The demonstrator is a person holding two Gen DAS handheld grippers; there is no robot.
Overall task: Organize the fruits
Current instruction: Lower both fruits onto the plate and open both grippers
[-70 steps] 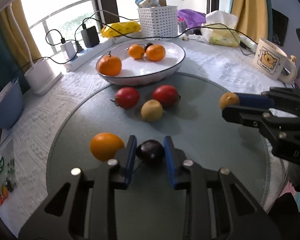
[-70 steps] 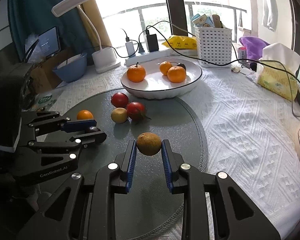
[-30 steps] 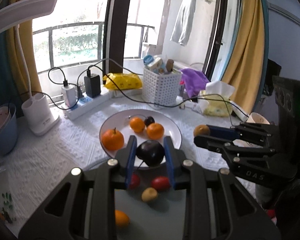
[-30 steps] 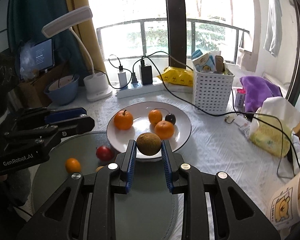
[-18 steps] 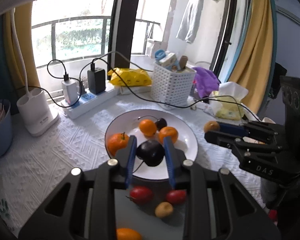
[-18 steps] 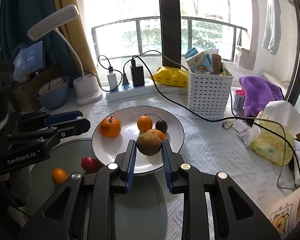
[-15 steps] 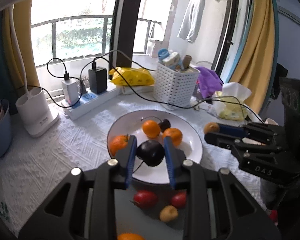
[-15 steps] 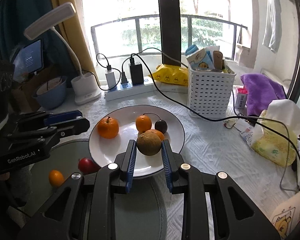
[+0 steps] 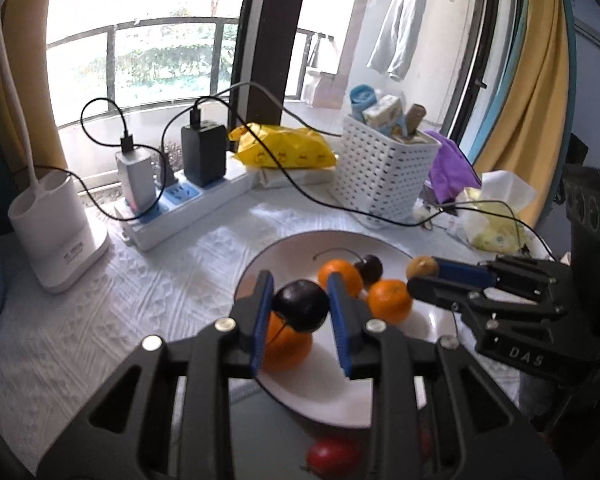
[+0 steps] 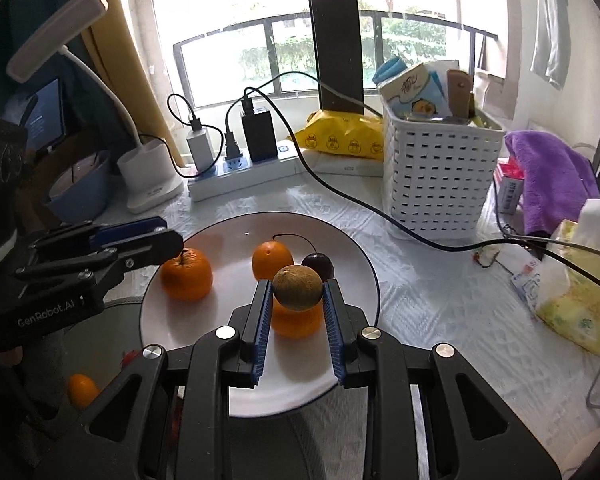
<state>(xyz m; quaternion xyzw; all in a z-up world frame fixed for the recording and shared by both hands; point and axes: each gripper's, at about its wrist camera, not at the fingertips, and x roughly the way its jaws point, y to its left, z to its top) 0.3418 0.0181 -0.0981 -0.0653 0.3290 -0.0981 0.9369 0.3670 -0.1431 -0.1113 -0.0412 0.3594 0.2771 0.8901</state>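
As both fruits are hanging above the white plate point(image 10: 364, 276), the left tongs point(image 9: 300, 312) are pinching a dark plum point(image 9: 302, 304); the right tongs point(image 10: 298, 312) are pinching a brown fruit point(image 10: 298, 287); lowering each into bare plate space, clear of the oranges point(image 10: 186, 274), looks wisest before releasing.

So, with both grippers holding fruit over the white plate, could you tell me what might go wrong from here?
The left gripper holds a dark purple plum right above a large orange mandarin; released there, it could bounce and roll off the round white plate. The right gripper with its brown-green round fruit hangs above another mandarin. The two grippers are close and might collide.
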